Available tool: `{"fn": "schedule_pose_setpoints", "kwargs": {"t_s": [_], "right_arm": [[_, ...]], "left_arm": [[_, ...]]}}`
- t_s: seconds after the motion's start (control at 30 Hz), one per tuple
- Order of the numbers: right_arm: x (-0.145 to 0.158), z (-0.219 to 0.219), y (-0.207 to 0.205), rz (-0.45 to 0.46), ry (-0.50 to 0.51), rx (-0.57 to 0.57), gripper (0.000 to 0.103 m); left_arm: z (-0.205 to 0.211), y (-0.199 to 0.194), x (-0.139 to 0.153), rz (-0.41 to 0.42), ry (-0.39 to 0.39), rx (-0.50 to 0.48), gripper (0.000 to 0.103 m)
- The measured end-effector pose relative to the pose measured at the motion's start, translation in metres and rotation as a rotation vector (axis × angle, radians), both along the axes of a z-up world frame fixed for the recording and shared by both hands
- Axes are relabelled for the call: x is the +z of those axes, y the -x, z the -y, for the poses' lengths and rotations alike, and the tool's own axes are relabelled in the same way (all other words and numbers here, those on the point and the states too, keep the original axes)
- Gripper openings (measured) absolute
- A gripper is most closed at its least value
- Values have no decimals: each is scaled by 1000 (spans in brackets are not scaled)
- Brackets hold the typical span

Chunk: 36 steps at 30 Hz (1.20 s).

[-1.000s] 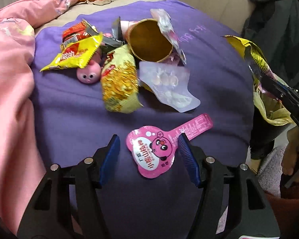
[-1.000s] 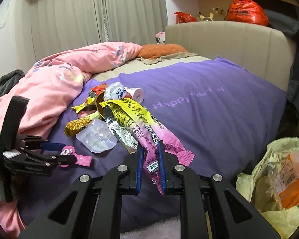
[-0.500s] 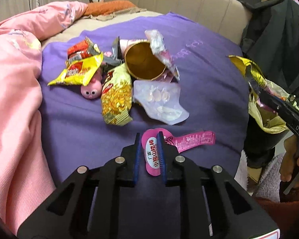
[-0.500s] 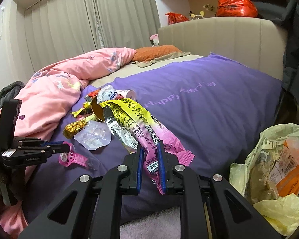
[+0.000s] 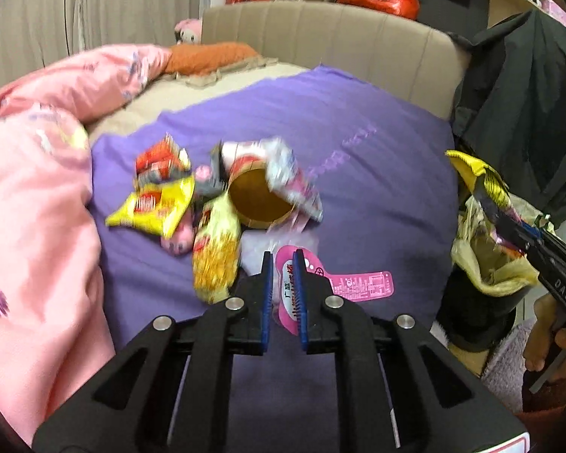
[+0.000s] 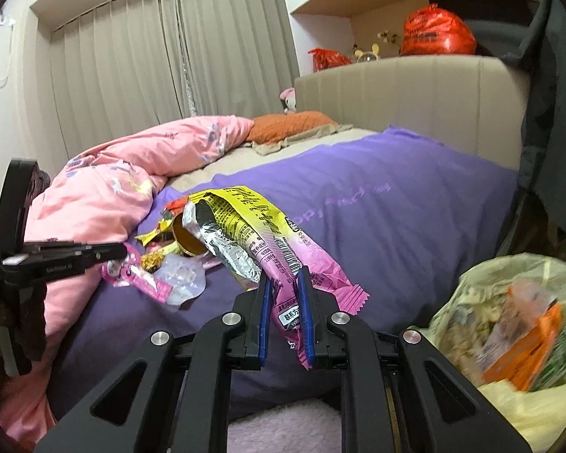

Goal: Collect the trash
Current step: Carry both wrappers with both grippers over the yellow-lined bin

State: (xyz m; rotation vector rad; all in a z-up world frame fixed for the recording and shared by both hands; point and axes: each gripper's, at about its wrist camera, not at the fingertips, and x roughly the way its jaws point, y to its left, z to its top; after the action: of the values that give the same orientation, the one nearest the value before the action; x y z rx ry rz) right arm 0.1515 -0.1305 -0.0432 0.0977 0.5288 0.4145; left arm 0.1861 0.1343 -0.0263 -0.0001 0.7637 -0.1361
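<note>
Pink wrapper (image 5: 288, 283) newly clamped, lifted off purple blanket (image 5: 358, 173)

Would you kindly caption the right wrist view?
Right gripper clamps a yellow-pink wrapper beside the trash bag.

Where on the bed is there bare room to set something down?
The purple blanket is bare between the trash pile and the headboard, out to its edge by the trash bag. It is crowded around the gold cup, beside the pink duvet.

Dim, even indoor light; left wrist view motion-blurred, right sharper; fisheye bending, dark corners.
</note>
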Motion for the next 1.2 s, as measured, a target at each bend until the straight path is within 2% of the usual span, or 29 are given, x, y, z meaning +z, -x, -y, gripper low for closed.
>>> {"fn": "schedule_pose_setpoints", "kwargs": {"t_s": [0.13, 0.3, 0.5, 0.67, 0.83, 1.0, 1.2], "right_arm": [[22, 23, 8, 51, -5, -18, 15], [50, 69, 25, 125, 58, -85, 15], [70, 128, 47, 154, 112, -170, 15], [73, 172, 62, 155, 142, -239, 15], [65, 205, 72, 126, 145, -288, 15], [56, 229, 73, 103, 139, -324, 15], [53, 257, 69, 85, 74, -352, 15]], "left_arm": [[28, -5, 33, 68, -15, -49, 10], [83, -10, 72, 164, -14, -135, 10], [171, -18, 91, 208, 14, -285, 10], [240, -23, 82, 188, 1, -398, 10], [285, -31, 65, 150, -1, -457, 10], [304, -39, 48, 104, 16, -469, 10], [309, -47, 34, 86, 18, -471, 10]]}}
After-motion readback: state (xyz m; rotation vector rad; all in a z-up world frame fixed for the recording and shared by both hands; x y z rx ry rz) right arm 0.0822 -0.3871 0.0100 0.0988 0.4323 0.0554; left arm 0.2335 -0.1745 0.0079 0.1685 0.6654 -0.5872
